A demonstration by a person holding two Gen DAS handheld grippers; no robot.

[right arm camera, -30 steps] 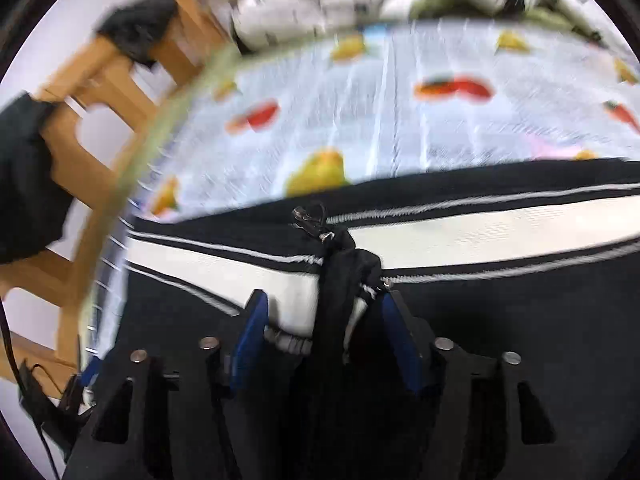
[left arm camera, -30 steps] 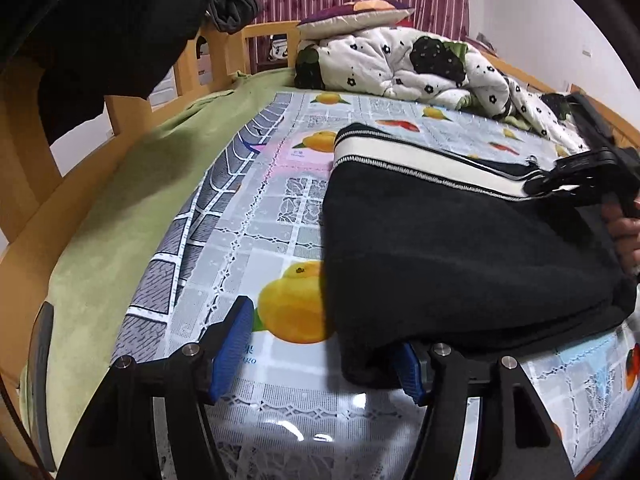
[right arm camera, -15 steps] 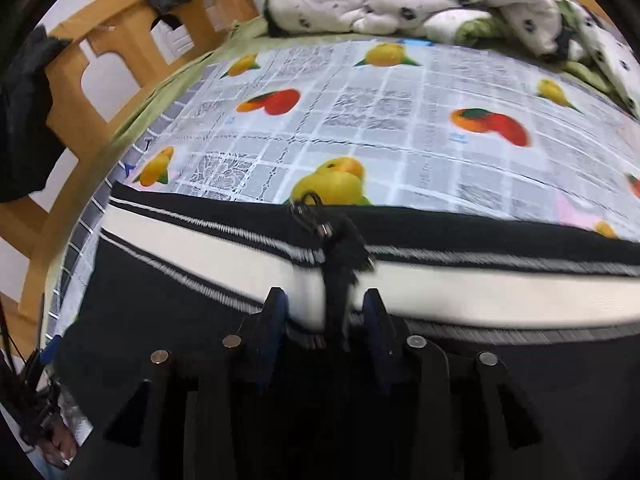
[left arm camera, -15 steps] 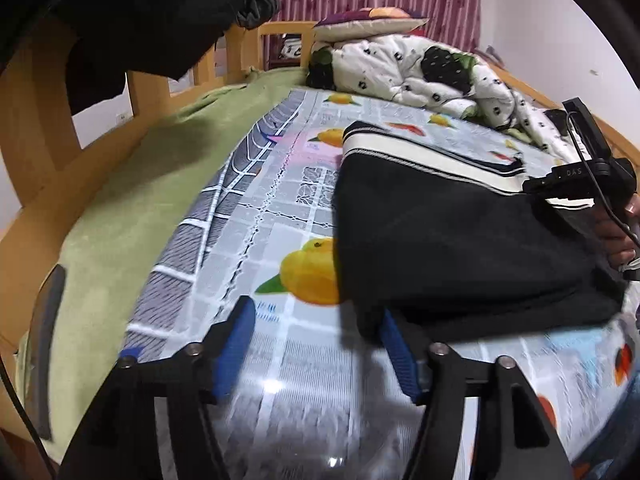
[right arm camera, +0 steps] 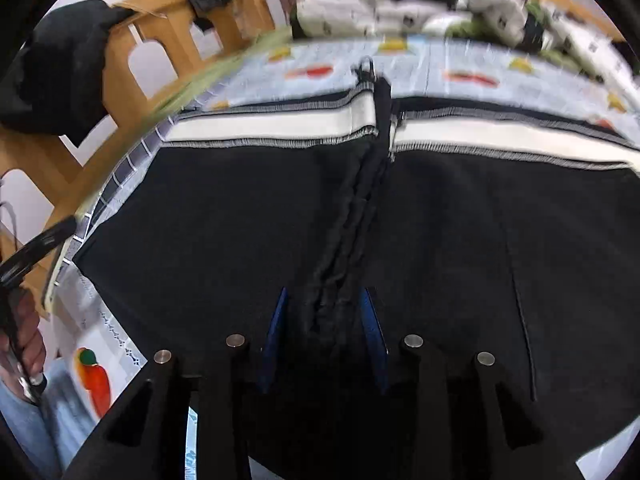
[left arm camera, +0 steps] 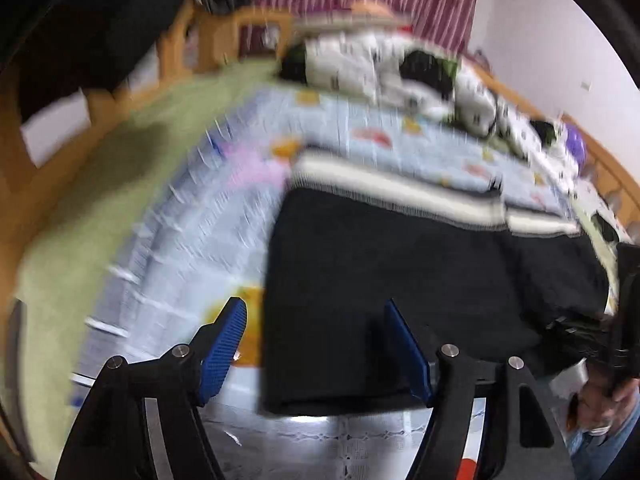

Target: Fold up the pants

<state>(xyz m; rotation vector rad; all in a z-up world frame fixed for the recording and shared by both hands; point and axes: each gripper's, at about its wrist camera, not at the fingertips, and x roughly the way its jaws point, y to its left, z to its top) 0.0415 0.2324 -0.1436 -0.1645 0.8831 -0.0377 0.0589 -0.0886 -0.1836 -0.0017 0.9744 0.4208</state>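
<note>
Right wrist view shows a big bed with a shiny plastic cover printed with fruit (right arm camera: 460,68). It gives a flat, smooth place for folding. A wooden bed rail (right arm camera: 132,80) runs along the far left side, with dark clothes hung over it.

The black pants with a cream stripe band (right arm camera: 460,240) lie spread flat on the cover, right in front of both tools. They look partly folded already, so another fold may be coming.

A raised ridge of bunched black cloth (right arm camera: 352,220) runs down the middle of the pants toward the camera. The right gripper (right arm camera: 324,340) has this ridge between its blue pads (right arm camera: 276,332). Its jaws stand narrow and are closing, likely to pinch the ridge so the pants can be lifted. I cannot tell if the pads press it yet.

Left wrist view is blurry. The left gripper (left arm camera: 316,344) stands wide, over the near left edge of the pants (left arm camera: 400,280), and holds nothing. It may be getting ready to grab that edge.
</note>
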